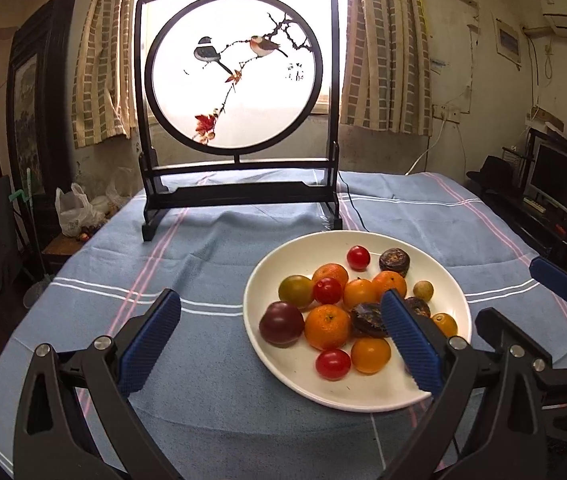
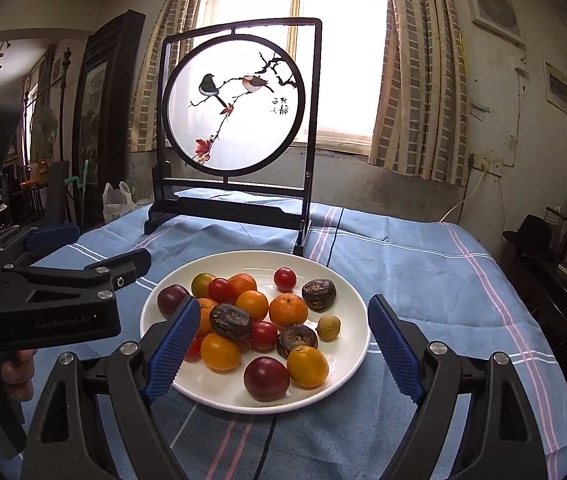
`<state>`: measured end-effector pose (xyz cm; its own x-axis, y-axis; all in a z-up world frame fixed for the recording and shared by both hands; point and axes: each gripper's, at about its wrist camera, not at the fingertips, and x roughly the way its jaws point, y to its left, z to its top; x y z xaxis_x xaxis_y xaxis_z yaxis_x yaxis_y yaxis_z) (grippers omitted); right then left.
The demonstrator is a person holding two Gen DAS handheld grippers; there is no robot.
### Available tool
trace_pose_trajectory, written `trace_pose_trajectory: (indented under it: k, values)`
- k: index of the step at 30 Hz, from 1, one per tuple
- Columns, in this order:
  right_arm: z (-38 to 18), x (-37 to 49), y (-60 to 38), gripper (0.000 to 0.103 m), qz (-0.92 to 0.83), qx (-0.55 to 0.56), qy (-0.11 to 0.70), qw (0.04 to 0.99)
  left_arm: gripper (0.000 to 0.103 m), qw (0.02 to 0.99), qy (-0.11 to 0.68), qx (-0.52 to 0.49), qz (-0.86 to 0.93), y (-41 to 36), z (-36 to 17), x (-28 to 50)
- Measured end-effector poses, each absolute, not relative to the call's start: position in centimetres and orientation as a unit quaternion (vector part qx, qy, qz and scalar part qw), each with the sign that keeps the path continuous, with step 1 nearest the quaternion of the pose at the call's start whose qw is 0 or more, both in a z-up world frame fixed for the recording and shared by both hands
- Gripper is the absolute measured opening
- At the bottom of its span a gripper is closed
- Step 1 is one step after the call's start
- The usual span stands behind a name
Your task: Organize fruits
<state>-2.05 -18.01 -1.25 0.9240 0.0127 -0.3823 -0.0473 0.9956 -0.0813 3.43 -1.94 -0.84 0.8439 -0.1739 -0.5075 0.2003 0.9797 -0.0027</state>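
Two black grippers with blue ribbed pads hover over the bench, both with jaws spread wide and nothing between the pads. We see the left gripper (image 1: 279,340) with one pad above the near right part of the round white ceramic plate (image 1: 283,376); the right gripper (image 2: 283,352) straddles the plate's near half, one pad over its left rim, the other just off its right rim. In the right wrist view a hand (image 2: 17,372) holds the left gripper's black handle at the left edge.

All the fruits sit on the plate: small orange mandarins (image 2: 288,310), red cherry tomatoes (image 2: 285,279), yellow-orange tomatoes (image 2: 307,367), dark maroon round fruits (image 2: 266,378), brown wrinkled fruits (image 2: 318,294), one small pale yellow-green fruit (image 2: 328,327), one green-orange tomato (image 1: 296,291).

We note the bench is covered by a blue cloth with white and pink stripes (image 1: 203,264), a bit creased. Behind the plate stands a black wooden table screen with a round translucent panel painted with two birds on a branch (image 1: 235,76); a thin dark cable (image 1: 353,208) runs just beside its right foot.

Room: bright window (image 2: 335,40) with checked beige curtains (image 2: 419,80), stained plaster wall, white wall socket (image 2: 487,164), dark framed picture (image 1: 31,92) on the left, white plastic bag (image 1: 73,210), black hat (image 2: 531,232), monitor (image 1: 559,178) on the right.
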Motion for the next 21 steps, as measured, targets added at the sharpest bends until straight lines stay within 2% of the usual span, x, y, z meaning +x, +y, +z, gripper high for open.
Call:
trace_pose_trajectory:
  k: [13,16,21]
  values:
    - [-1.51,-1.98,-17.64,0.087,0.011,-0.056,0.197,0.979,0.098,0.962,0.26,0.043,-0.072,-2.21,-1.25,3.56]
    - [-1.53,-1.98,-17.68,0.092,0.008,-0.055,0.197,0.979,0.098,0.964,0.255,0.053,-0.052,-2.35,-1.24,3.57]
    - [-1.46,-1.95,-17.77,0.092,0.007,-0.05,0.197,0.979,0.098,0.969,0.237,0.042,-0.049,-1.91,-0.66,3.23]
